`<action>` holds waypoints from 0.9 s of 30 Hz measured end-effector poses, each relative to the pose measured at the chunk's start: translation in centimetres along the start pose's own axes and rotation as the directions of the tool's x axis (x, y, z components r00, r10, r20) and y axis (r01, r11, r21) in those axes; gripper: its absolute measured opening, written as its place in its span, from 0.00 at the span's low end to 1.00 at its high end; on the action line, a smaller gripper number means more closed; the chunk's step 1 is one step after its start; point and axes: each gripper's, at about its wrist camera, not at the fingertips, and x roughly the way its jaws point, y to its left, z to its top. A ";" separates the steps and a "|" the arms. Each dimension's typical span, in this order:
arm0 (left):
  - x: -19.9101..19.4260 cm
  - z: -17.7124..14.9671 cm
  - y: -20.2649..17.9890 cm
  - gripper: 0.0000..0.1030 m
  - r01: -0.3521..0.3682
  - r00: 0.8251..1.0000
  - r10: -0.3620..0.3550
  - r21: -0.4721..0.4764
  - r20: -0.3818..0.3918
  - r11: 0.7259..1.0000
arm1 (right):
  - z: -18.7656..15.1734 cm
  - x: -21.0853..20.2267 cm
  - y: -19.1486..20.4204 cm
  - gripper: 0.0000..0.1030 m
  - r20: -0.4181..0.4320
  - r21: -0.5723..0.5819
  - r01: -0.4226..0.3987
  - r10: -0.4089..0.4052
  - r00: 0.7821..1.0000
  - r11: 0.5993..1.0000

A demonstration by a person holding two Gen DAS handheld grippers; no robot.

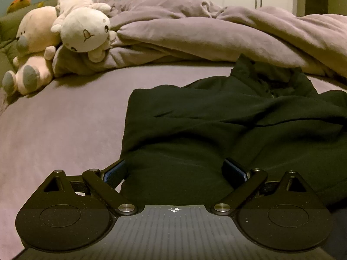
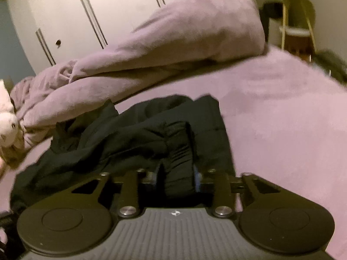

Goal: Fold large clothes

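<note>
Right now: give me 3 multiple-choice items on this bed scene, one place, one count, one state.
1. Where do the plush toys lie in the left wrist view?
A) upper left B) lower right C) on the dark garment

2. How many pale plush toys show there?
A) none B) two C) five

3. The right tool is:
A) wide open B) shut on a fold of the dark garment C) holding a toy

Answers: 1 A, they lie by the rumpled blanket. 2 B, two pale bodies show. 3 B, dark cloth sits pinched between its pads.
</note>
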 end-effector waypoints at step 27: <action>-21.0 -19.3 11.5 0.94 0.194 0.944 -0.201 -0.051 -0.261 0.980 | -12.8 -26.1 -9.7 0.44 -0.230 -0.080 0.026 -0.044 0.972 0.996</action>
